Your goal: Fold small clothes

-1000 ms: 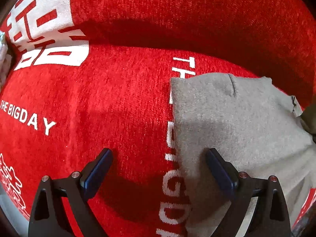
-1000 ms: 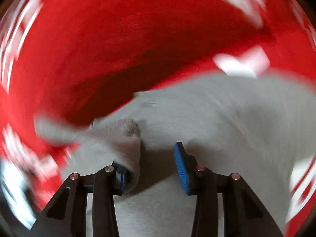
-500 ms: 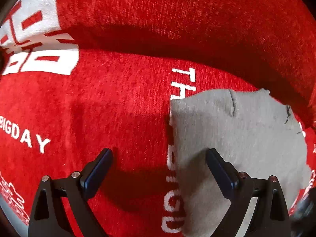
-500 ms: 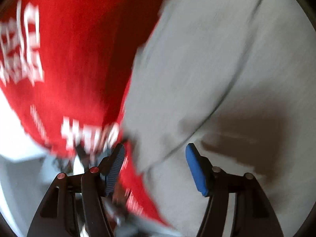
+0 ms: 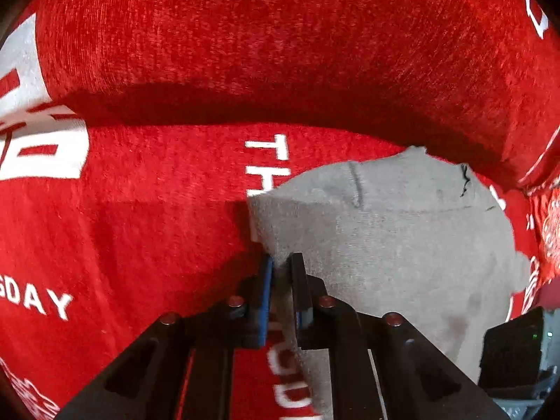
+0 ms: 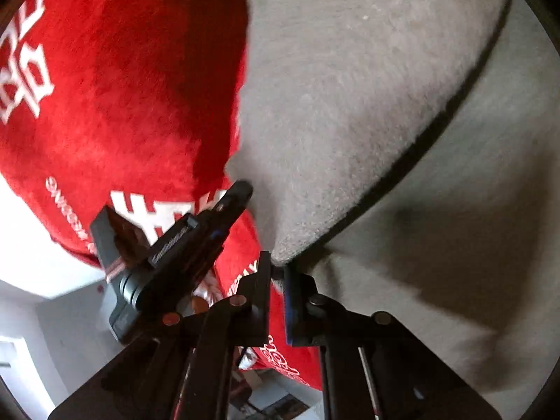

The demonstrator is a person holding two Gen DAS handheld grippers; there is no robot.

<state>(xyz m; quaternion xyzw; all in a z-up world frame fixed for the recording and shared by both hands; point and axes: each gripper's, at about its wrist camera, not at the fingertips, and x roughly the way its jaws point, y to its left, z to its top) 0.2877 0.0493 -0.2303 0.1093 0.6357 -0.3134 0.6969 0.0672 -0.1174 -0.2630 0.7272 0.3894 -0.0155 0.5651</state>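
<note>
1. The left tongs [image 5: 280, 267], jaws just closed, pinch the left edge of a grey garment [image 5: 385, 245] lying on a red cloth [image 5: 157, 210] printed with white lettering.
2. The right tongs [image 6: 278, 271], jaws also just closed, grip a folded corner of the same garment near the cloth's edge.
3. A black device [image 6: 168, 255] sits beside the right tongs.

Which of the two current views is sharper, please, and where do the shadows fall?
Left wrist: sharp, fisheye-bowed; a dark shadow band crosses the red cloth above the grey garment. Right wrist: slightly blurred; shadow lies on the garment's right side.
</note>
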